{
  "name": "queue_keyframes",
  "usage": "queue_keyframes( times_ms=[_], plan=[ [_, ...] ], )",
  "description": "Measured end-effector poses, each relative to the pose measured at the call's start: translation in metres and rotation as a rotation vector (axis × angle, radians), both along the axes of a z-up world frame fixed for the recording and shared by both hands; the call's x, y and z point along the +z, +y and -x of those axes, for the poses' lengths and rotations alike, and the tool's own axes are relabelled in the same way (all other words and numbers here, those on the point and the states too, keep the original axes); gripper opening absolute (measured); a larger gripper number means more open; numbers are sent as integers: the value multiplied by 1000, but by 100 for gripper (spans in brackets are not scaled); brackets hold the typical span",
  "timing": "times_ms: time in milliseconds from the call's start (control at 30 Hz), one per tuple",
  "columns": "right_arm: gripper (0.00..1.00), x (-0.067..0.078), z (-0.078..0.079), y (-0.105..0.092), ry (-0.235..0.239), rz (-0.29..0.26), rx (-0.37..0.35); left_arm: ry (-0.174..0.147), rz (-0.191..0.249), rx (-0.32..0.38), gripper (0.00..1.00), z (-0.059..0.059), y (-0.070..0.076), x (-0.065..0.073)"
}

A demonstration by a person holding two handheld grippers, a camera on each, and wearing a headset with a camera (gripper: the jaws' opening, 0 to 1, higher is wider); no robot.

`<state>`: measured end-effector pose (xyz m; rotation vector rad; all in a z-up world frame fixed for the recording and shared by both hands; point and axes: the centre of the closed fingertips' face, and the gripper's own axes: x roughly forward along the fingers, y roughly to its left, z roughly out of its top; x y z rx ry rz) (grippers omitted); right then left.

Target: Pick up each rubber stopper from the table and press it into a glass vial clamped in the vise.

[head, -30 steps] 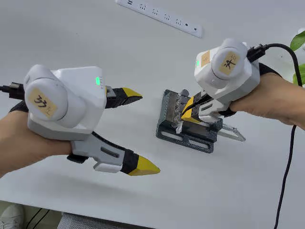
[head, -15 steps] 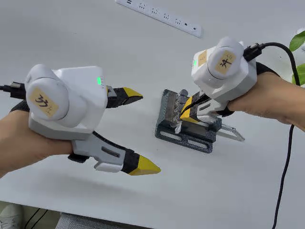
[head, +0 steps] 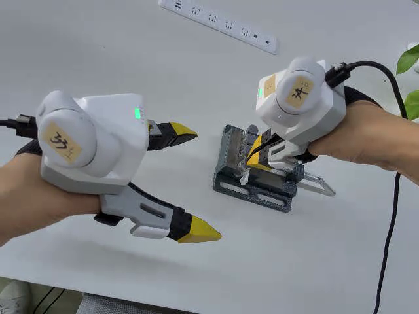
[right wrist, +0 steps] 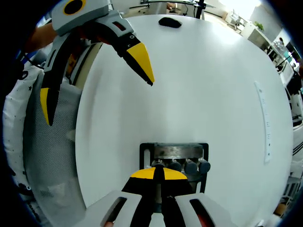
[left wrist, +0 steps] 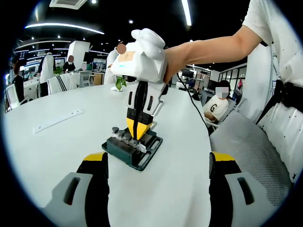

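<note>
Holds the right gripper [head: 255, 152] tip-down over the vise [head: 258, 176], jaws pressed together right above the row of vials [right wrist: 182, 166] clamped upright there. Cannot tell about anything pinched between those tips. Shows grey stoppers [right wrist: 191, 166] seated on vials further along the vise from the tips.

Hangs the left gripper [head: 200, 182] well to the left of the vise, above the desk [head: 131, 65], jaws spread wide with nothing between them.

Leaves bare white surface on every side of the vise: broad open room toward the left gripper, and more beyond the vise, up to a power strip [head: 222, 25] lying well apart. Runs a black cable [head: 393, 216] down past the right of the vise toward the desk's near edge. Reaches that edge well short of the vise, near the left gripper's lower jaw. Catches green leaves [head: 410, 59] far right of the vise.
</note>
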<state>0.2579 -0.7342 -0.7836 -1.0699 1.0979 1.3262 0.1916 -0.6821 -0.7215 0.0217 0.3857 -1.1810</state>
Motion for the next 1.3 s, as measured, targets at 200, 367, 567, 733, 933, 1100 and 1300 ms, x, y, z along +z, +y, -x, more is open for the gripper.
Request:
queue_keyframes(
  times_ms=[200,367,567,733,933,1100,1300],
  plan=[
    [0,-1,0,1,-5,4,10,0,6,4,87,-1,-1,2],
    [0,-1,0,1,-18,-3,5,-4,1,-3,87,0,-3,2],
    [0,1,-1,1,-29,-68,-44,-9,-9,-8,87,1,-2,4],
    [0,0,1,0,-55,-117,-71,-11,-18,0,86,1,2,6],
    [0,0,5,0,-106,-130,-59,-11,-19,6,86,2,1,7],
    [0,0,4,-2,-156,-157,-50,-12,-15,8,86,2,-1,9],
    [0,1,2,-2,-191,-222,-81,-17,-22,0,86,2,-3,11]
  ],
)
